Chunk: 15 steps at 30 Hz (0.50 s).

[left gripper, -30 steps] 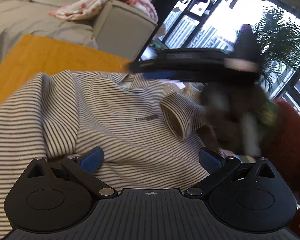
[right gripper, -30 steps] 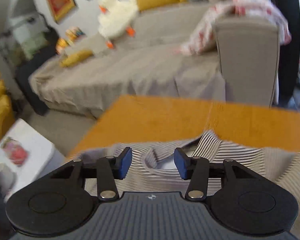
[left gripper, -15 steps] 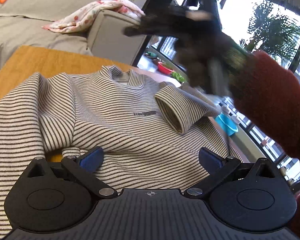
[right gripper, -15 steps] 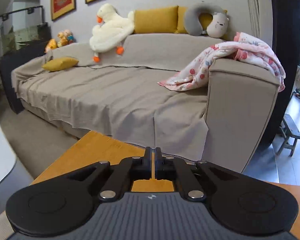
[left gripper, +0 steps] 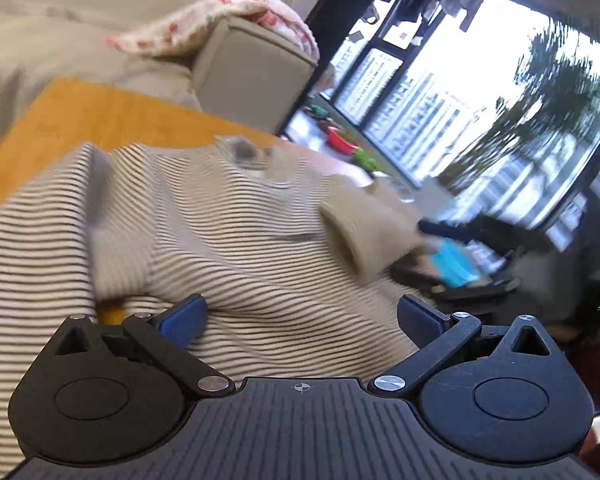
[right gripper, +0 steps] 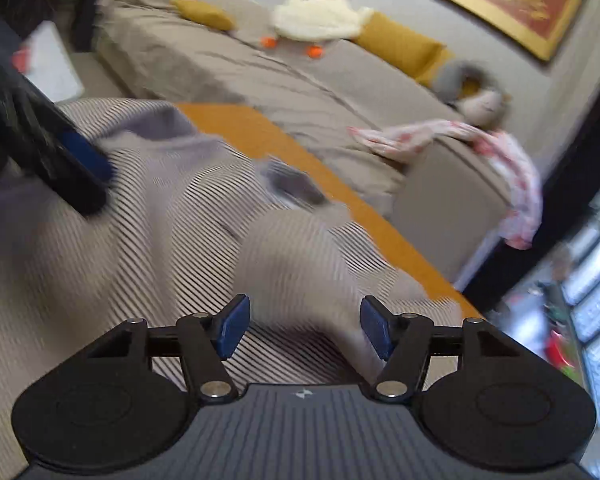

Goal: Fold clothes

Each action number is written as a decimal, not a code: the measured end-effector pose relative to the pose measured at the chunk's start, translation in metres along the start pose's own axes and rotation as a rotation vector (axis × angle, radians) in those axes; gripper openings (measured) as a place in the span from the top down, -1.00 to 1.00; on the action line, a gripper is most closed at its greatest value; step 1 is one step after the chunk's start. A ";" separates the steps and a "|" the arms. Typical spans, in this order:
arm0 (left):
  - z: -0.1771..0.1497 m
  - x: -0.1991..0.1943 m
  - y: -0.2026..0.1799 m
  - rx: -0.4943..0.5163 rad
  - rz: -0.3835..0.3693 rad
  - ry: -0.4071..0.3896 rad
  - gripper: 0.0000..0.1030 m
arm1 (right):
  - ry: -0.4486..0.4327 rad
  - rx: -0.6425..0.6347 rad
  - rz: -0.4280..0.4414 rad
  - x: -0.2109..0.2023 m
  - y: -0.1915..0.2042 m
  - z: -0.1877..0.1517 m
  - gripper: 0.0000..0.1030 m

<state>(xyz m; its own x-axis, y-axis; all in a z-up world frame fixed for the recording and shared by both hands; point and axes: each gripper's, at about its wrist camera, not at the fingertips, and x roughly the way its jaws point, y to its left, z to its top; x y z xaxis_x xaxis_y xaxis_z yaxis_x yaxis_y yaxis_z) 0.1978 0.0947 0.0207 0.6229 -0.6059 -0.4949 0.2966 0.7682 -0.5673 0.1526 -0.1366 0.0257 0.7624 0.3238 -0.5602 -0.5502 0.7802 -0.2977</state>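
Observation:
A black-and-white striped sweater (left gripper: 236,240) lies spread on the orange wooden table (left gripper: 100,116), one sleeve folded across its chest with the cuff (left gripper: 352,236) up. My left gripper (left gripper: 300,316) is open and empty, low over the sweater's lower part. My right gripper (right gripper: 304,328) is open and empty, its jaws on either side of the folded sleeve (right gripper: 296,256). It also shows in the left wrist view (left gripper: 452,256), blurred, at the sweater's right edge. The left gripper shows in the right wrist view (right gripper: 60,160) at the left.
A grey sofa (right gripper: 240,68) with a floral blanket (right gripper: 500,160) on its armrest stands behind the table (right gripper: 260,136). Large windows (left gripper: 460,92) are to the right. A plush duck (right gripper: 320,20) lies on the sofa.
My right gripper was shut and raised above the table; it has opened and come down to the folded sleeve at the sweater's right side. The left gripper stays open in place.

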 end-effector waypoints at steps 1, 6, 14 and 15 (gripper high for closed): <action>0.005 0.004 -0.003 -0.028 -0.018 0.004 -1.00 | -0.008 0.066 -0.007 -0.003 -0.007 -0.005 -0.20; 0.031 0.024 -0.020 -0.171 -0.106 0.021 -1.00 | -0.117 0.379 -0.015 -0.023 -0.036 -0.036 -0.38; 0.038 0.112 -0.047 -0.084 0.090 0.034 -0.38 | -0.341 0.686 -0.084 -0.053 -0.057 -0.085 -0.68; 0.036 0.121 -0.051 -0.070 0.093 0.060 -0.13 | -0.367 0.717 -0.093 -0.057 -0.061 -0.090 -0.71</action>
<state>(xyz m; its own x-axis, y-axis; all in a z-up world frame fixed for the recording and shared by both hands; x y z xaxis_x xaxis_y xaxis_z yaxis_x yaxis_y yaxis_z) 0.2838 -0.0105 0.0137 0.6005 -0.5458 -0.5844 0.1873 0.8065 -0.5608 0.1114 -0.2509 0.0061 0.9262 0.2982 -0.2308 -0.2214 0.9256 0.3071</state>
